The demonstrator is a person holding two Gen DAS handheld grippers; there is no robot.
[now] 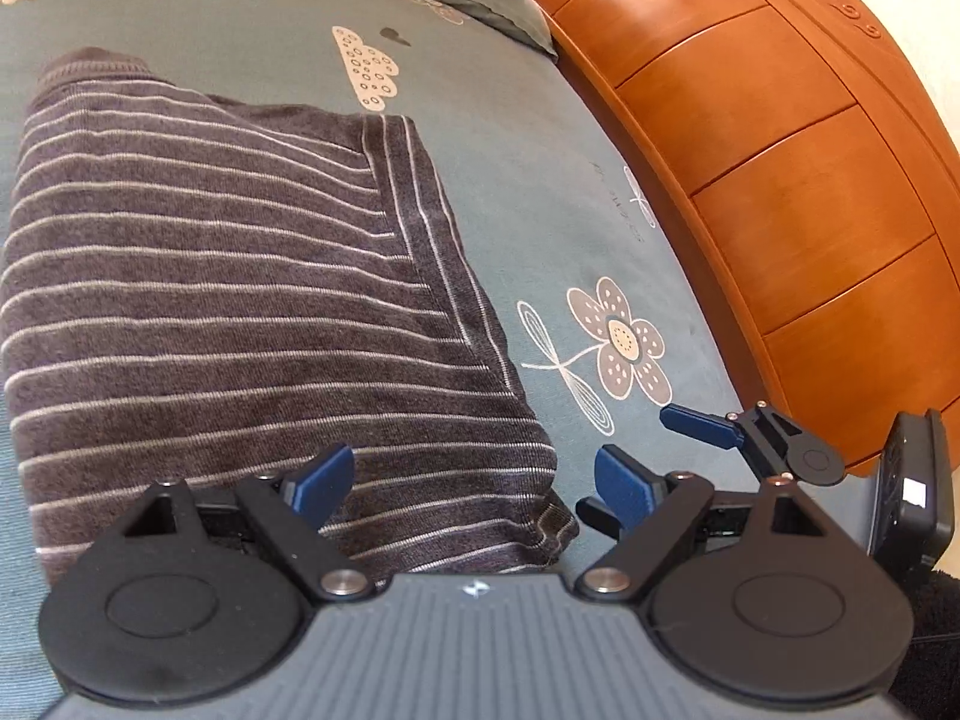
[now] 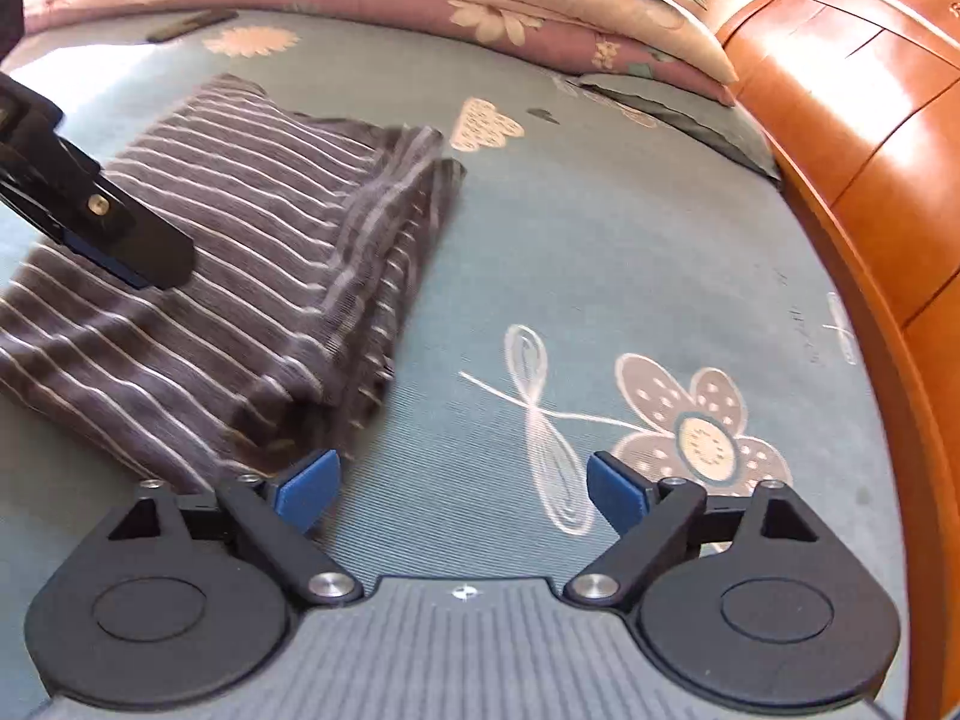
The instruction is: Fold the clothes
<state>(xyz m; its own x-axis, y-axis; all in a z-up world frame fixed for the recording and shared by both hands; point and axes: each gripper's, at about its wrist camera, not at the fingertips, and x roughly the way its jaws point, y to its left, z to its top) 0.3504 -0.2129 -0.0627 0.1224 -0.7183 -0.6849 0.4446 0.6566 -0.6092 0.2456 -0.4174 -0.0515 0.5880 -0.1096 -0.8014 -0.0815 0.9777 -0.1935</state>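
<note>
Both tools gape empty; folded striped garment (image 1: 240,276) on bedsheet (image 1: 540,180).

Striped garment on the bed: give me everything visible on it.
The striped garment is dark grey-brown knit with thin pale stripes and a ribbed end at the far corner. It lies folded into a flat, roughly rectangular stack on the teal floral bedsheet, layered edges showing along its right side. Neither tool grips it; both stand open above its near edge.
</note>
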